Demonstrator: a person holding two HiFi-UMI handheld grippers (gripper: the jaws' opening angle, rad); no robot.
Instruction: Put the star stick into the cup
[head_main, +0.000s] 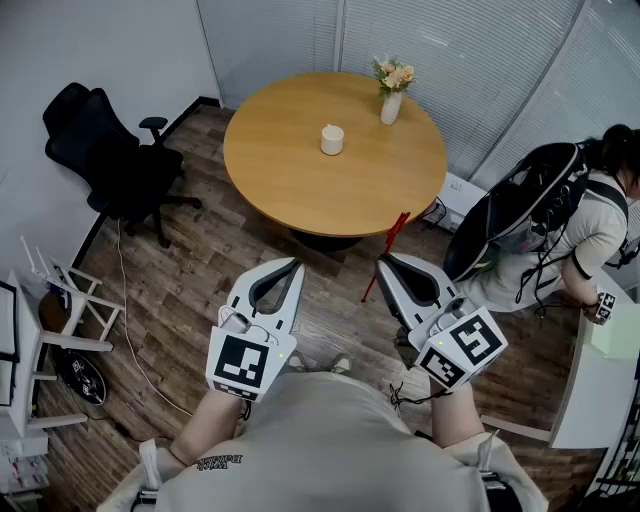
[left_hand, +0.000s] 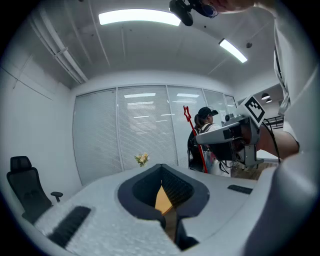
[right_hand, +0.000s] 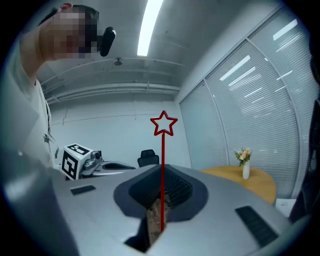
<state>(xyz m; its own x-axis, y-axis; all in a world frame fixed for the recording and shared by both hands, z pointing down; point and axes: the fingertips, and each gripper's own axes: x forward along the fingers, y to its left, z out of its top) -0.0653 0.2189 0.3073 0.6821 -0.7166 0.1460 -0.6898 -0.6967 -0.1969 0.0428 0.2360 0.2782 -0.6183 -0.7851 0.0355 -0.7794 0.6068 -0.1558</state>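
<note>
Round wooden table (head_main: 300, 170) bears a cup (head_main: 332, 139) and flower vase (head_main: 391, 105).

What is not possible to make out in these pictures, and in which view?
Inside of the small white cup: head view, too small to tell if empty.
Lower end of the thin red star stick: right gripper view, hidden behind the jaws of the right tool.
The cup again: left gripper view, the left tool covers nearly all the round wooden table.
</note>
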